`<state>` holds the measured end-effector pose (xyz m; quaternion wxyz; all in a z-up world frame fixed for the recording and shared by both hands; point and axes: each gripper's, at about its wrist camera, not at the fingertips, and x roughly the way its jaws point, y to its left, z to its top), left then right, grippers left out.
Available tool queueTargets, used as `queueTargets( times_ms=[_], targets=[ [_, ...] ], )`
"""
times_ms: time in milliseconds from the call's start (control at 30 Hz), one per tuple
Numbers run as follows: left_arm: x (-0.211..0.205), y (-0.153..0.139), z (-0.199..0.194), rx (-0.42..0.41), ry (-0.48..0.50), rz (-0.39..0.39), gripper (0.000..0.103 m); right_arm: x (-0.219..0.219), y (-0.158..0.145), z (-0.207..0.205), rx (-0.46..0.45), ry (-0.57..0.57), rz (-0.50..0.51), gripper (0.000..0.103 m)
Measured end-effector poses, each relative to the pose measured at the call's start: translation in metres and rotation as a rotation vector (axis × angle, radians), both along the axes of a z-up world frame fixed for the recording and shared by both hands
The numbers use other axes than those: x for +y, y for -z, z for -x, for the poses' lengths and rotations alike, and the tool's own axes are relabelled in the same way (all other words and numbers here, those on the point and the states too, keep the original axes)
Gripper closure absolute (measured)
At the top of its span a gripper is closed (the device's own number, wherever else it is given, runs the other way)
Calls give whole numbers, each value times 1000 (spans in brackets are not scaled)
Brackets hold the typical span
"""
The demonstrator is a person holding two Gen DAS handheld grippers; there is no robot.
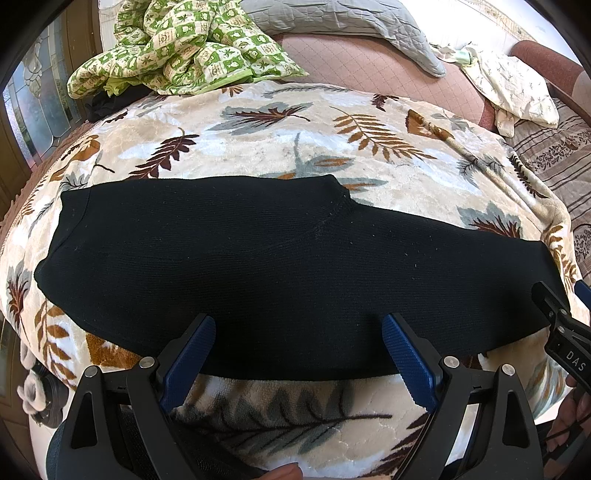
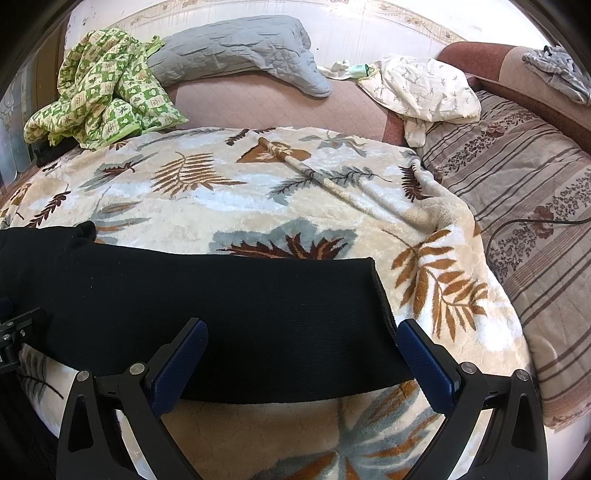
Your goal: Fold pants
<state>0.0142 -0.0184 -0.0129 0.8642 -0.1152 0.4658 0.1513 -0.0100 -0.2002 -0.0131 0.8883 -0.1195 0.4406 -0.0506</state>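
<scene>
Black knit pants (image 1: 258,266) lie flat and lengthwise across a leaf-patterned blanket (image 1: 258,140), one leg laid over the other. My left gripper (image 1: 299,325) hovers open at their near edge around the middle. My right gripper (image 2: 303,328) is open over the leg end of the pants (image 2: 258,302), whose cuff edge (image 2: 380,291) sits just inside its right finger. The right gripper also shows at the far right of the left wrist view (image 1: 557,314). Nothing is held between either pair of blue pads.
A green patterned quilt (image 1: 177,48) and a grey quilted cover (image 1: 343,26) are heaped at the back. A cream cloth (image 2: 421,85) lies back right by a striped floral sheet (image 2: 524,192) with a dark cable (image 2: 535,223). The blanket has a raised fold (image 2: 332,184).
</scene>
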Motion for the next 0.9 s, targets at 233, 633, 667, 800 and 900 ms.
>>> queueTargets(
  times_ms=[233,633,667,800,900],
  targets=[
    [0,0,0,0,0,0,11,-1,-1,0,-1,1,1,0],
    [-1,0,0,0,0,-1,11,-2,1,-1,-2,17,39,0],
    [-1,0,0,-1,-1,-1,11,-1,1,-1,-3,18,40,0],
    [-1,0,0,-1,-1,-1,11,-2,1,-1,-7,23,58,0],
    [-1,0,0,-1,-1,-1,11,0,3,-1,-10,27,89,0]
  ],
)
